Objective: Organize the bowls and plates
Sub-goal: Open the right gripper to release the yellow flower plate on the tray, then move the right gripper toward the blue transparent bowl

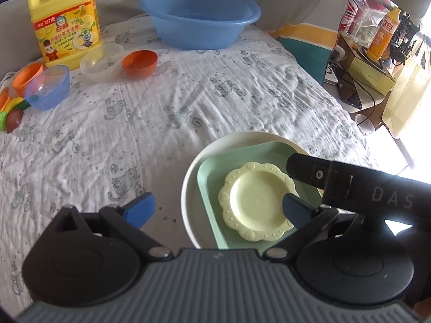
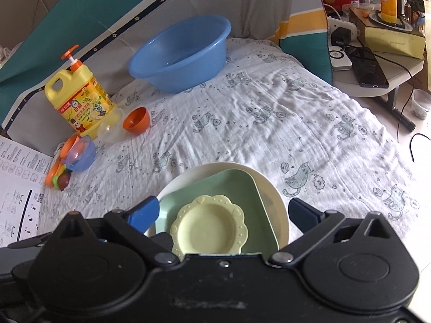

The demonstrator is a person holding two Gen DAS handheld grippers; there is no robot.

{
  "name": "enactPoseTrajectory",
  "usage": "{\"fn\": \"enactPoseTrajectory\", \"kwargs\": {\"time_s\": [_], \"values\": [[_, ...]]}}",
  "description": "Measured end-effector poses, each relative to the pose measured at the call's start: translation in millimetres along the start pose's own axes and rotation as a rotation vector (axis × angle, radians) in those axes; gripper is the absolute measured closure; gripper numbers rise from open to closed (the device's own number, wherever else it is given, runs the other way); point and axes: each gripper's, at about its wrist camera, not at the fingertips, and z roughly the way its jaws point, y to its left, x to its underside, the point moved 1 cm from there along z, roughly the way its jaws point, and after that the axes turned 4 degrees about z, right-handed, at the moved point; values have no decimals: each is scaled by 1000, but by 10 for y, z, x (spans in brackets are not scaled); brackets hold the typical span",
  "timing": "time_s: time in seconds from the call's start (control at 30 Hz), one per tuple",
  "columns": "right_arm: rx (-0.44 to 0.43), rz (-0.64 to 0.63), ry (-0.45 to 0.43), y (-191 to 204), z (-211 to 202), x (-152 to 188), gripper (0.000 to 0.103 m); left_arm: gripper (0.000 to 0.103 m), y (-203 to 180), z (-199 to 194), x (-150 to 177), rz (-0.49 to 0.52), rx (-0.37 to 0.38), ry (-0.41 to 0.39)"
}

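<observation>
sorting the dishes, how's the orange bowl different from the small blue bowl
The orange bowl is opaque; the small blue bowl is translucent. The orange bowl lies beside a clear bowl near the yellow detergent jug; the blue one sits further left among toy pieces. Both are small, round, tipped and apart from the plate stack.

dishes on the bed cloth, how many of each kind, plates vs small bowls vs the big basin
Plates: 3, stacked: white round plate, green tray plate, yellow scalloped plate
Small bowls: 4: orange bowl, clear bowl, blue bowl, second orange bowl
Basins: 1: blue basin
Total: 8
</observation>
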Motion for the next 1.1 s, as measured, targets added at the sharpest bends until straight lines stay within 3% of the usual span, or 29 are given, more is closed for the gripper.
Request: {"fn": "enactPoseTrajectory", "kwargs": {"time_s": [0.53, 0.77, 1.1], "values": [[-2, -84, 34, 377, 89, 2, 0, 0, 456, -100, 119, -103, -12, -21], [-33, -140, 54, 809, 263, -60, 0, 0, 990, -166, 129, -172, -74, -53], [-94, -172, 124, 1602, 712, -150, 0, 0, 2040, -208, 114, -289, -207, -89]]}}
